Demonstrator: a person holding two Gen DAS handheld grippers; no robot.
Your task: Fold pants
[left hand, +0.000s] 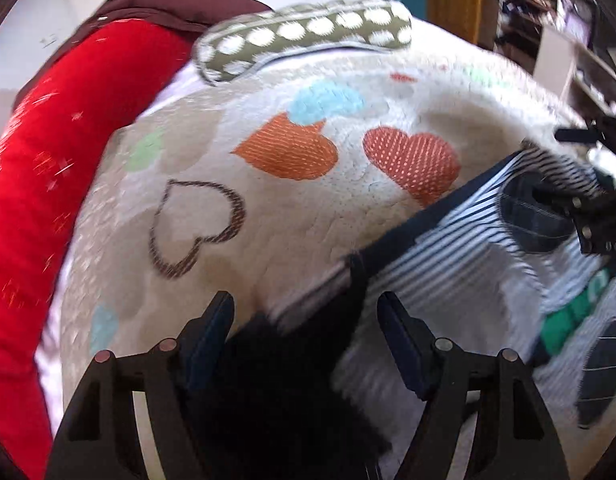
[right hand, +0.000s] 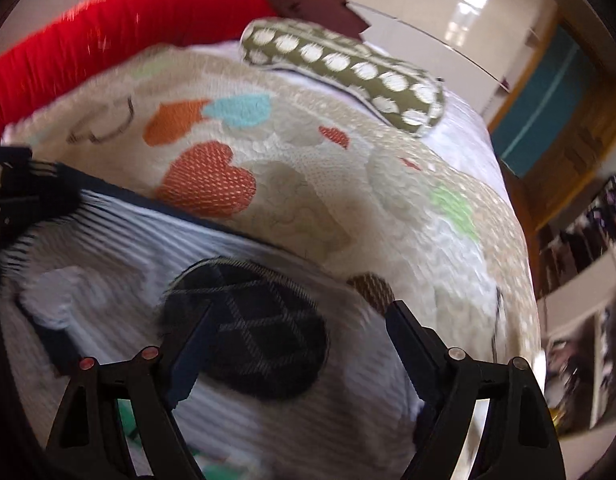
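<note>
- Striped cotton, blue and white with dark plaid oval patches and a navy edge band, makes up the pants [right hand: 119, 248]; they lie on the bed, on a cream quilt [left hand: 308, 216] stitched with coloured hearts, at the near edge below both cameras.
- Left tongs [left hand: 305, 332] stand apart, hovering just over the navy edge band [left hand: 392, 248] with nothing between their fingers; a dark fold of fabric sits right under them.
- Right tongs [right hand: 295, 336] are also spread wide and hold nothing, poised above one plaid patch [right hand: 247, 328].
- Long axis, as far as the blur allows, appears to run along the navy band, from the left tongs toward the right tongs and roughly parallel to the near edge of the bed. Which end is waist and which is cuff, I cannot tell.
- Risk: both views are smeared by motion, so a closing grip may land off the hem and catch only one layer, leaving the fold lopsided.
- Risk: the quilt is soft and puckered; low fingers could pinch it with the cloth and drag it.
- Risk: uneven lifting by the two tongs would likely skew the crease.
- Beyond, a spotted pillow [left hand: 308, 36] and a red blanket [left hand: 47, 184] lie well apart from the work.
</note>
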